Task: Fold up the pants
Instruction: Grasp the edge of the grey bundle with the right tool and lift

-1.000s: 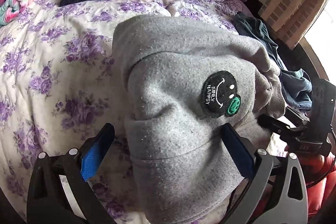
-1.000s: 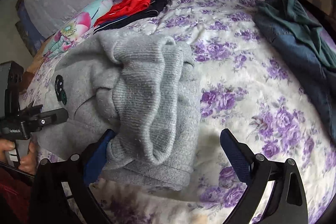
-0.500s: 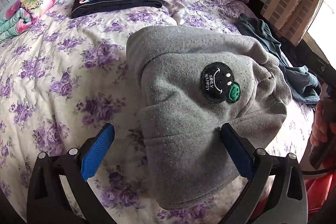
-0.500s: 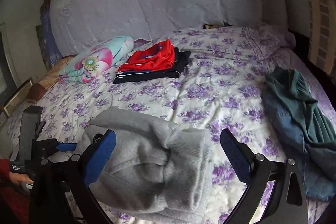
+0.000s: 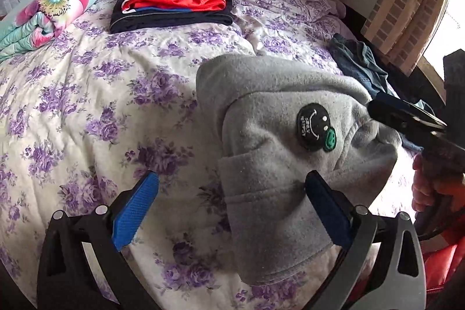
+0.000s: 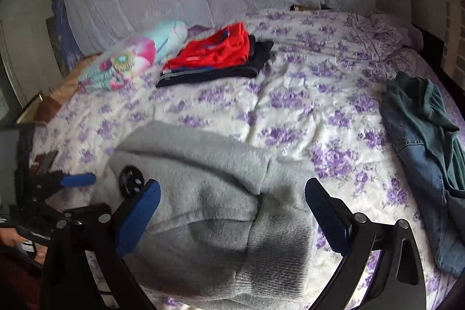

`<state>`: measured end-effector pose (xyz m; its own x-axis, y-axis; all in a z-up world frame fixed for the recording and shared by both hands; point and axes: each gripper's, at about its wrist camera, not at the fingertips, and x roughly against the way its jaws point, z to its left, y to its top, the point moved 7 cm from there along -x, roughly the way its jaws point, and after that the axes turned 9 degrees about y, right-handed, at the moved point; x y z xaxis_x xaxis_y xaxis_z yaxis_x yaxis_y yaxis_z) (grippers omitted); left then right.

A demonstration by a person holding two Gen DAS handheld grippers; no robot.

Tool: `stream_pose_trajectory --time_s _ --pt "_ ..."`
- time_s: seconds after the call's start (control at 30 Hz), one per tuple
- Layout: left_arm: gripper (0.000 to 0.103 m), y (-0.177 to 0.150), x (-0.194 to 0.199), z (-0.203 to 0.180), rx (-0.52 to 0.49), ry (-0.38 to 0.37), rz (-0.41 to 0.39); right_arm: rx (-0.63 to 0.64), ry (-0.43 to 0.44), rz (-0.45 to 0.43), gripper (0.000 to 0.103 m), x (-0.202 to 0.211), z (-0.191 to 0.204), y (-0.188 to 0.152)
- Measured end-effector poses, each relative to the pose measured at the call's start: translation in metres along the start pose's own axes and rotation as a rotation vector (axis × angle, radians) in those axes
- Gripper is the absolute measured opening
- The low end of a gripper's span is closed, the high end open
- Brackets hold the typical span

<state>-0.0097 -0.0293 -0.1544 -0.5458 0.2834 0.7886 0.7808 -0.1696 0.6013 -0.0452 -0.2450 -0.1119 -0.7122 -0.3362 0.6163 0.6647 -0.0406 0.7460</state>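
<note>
Floral bedspread point(image 5: 87, 112), grey pants point(image 5: 276, 118) beyond hand-held gripper point(image 5: 232, 193) (spread)

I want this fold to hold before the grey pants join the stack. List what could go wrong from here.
1. Both the left gripper and the right gripper are open, so nothing pins the bulky grey pants; the thick fold may spring open.
2. The ribbed cuff sits bunched near the bed edge and could slide off.
3. The unfolded green garment and jeans lie close, so stray fabric might snag.
</note>
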Motion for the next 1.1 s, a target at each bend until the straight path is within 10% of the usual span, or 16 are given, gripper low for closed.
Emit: stream_pose_trajectory --time_s 0.43,0.5,0.87,1.1 --pt "0.098 0.014 -0.038 -0.025 0.176 -0.286 0.122 -0.182 0.012 0.075 0.1 -0.002 -0.057 -0.004" --pt "0.099 0.0 -0.056 -0.035 0.171 -0.297 0.209 -0.178 0.042 0.096 0.1 -0.01 -0.058 -0.003" --pt "0.099 -0.014 -0.051 -0.036 0.155 -0.346 0.115 -0.523 0.305 0.231 0.1 -0.065 -0.086 -0.049" --pt "0.099 -0.01 -0.048 -0.036 0.127 -0.298 0.109 -0.482 0.282 0.196 0.1 -0.06 -0.08 -0.048"
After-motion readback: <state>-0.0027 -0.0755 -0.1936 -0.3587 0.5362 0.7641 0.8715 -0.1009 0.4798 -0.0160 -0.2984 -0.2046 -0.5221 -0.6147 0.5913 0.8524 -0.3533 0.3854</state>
